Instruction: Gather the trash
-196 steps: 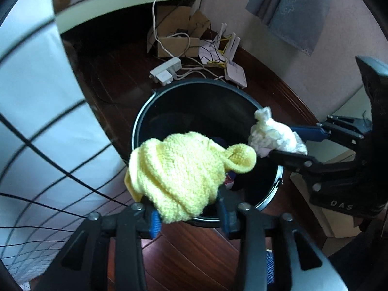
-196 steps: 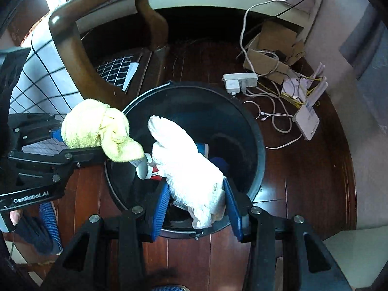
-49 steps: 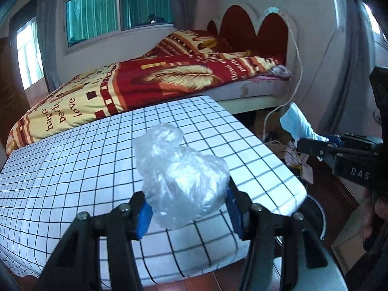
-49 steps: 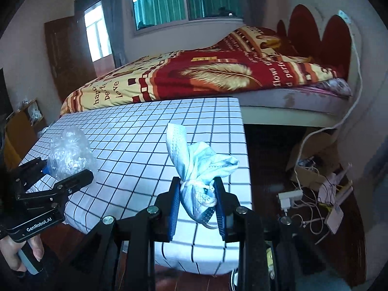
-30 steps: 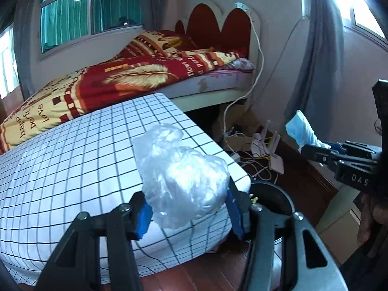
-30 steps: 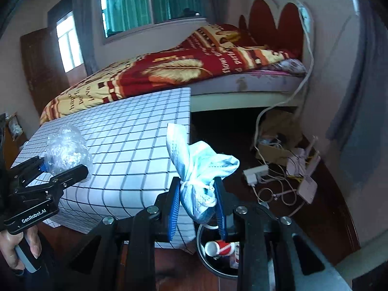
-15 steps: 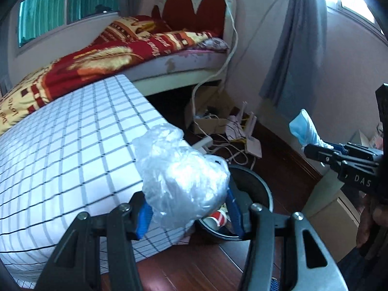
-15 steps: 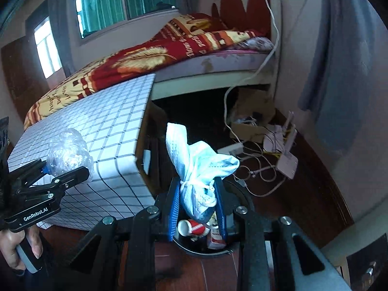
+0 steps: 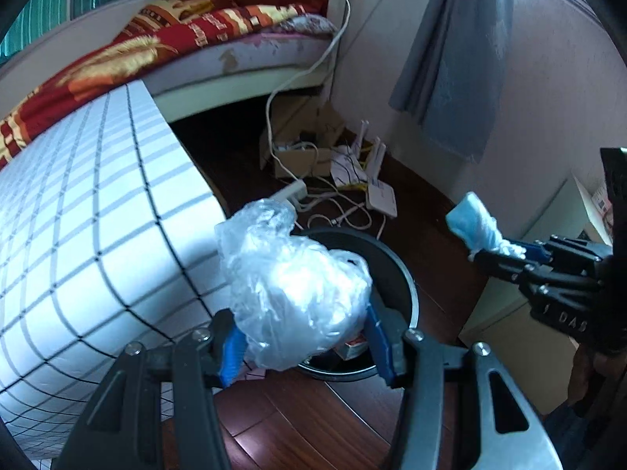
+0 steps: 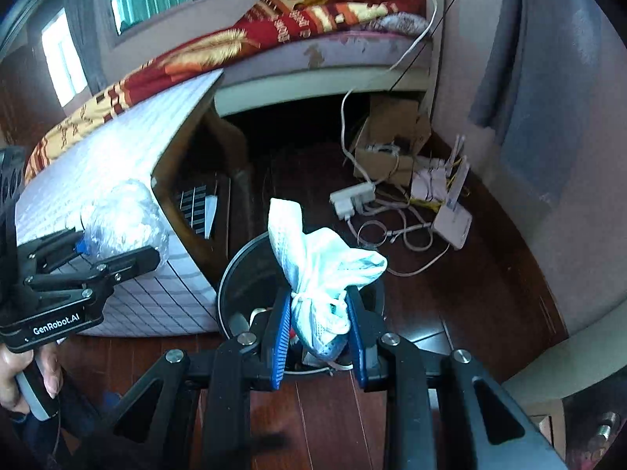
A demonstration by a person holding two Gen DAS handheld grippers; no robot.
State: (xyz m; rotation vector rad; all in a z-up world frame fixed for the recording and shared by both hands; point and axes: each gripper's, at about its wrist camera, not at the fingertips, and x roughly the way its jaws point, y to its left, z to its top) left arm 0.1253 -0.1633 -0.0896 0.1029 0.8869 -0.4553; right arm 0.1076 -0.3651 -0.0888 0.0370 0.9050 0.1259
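Your left gripper (image 9: 301, 337) clamps a crumpled clear plastic bag (image 9: 294, 286) — above the round black trash bin (image 9: 403, 274). Your right gripper (image 10: 319, 337) grips a knotted pale-blue face mask (image 10: 317, 266).

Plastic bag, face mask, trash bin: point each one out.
plastic bag (image 9: 298, 293), left wrist view, middle of the crumpled wad.
face mask (image 10: 317, 266), right wrist view, bunched middle.
trash bin (image 9: 407, 286), left wrist view, right rim.

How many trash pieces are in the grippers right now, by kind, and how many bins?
Crumpled clear plastic bag, in left gripper: 1
Crumpled face mask, in right gripper: 1
Black bin: 1
Total: 3
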